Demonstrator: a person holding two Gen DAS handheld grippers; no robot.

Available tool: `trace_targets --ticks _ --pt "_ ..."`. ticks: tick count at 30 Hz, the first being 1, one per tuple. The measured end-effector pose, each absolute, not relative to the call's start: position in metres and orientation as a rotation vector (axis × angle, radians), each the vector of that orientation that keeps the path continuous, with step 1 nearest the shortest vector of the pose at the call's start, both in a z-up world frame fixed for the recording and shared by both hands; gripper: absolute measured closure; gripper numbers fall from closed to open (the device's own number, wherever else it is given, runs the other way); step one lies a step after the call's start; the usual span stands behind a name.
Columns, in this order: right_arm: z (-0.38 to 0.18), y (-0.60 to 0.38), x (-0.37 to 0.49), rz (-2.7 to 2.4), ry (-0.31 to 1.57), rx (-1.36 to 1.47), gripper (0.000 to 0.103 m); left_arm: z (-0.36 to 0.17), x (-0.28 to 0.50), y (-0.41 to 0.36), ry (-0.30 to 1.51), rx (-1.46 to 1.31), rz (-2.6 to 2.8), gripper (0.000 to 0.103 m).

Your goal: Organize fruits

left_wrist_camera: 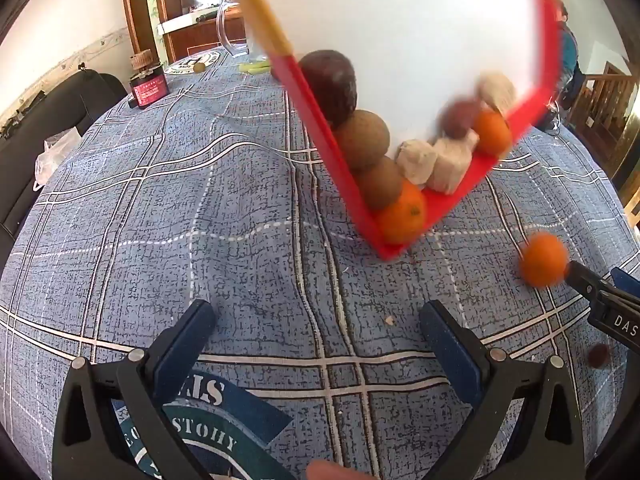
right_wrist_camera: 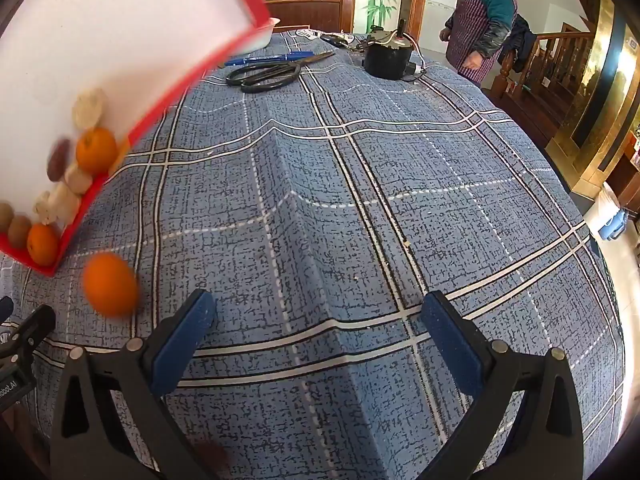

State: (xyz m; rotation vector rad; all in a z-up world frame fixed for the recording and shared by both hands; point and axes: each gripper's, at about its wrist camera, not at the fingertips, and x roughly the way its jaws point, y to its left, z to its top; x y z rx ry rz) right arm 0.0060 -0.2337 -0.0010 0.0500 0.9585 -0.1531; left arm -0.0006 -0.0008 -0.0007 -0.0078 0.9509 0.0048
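One loose round orange fruit [right_wrist_camera: 111,284] is seen on the blue plaid tablecloth [right_wrist_camera: 360,200], just left of the empty, spread right gripper [right_wrist_camera: 316,340]; the equally spread left gripper [left_wrist_camera: 316,344] is farther off.

Left tool [left_wrist_camera: 316,332] and right tool [right_wrist_camera: 318,324] both empty (jaws spread wide), side by side.

Red tray [left_wrist_camera: 352,184], blue plaid tablecloth [left_wrist_camera: 200,220]
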Motion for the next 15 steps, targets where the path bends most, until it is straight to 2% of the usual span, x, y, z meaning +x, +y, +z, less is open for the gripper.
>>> trace_targets --ticks 15 --pt "-0.0027 -0.2347 0.0083 -0.152 0.962 0.052 0.0 0.0 -0.0013 -0.0015 0.949 -0.008 0.004 0.001"
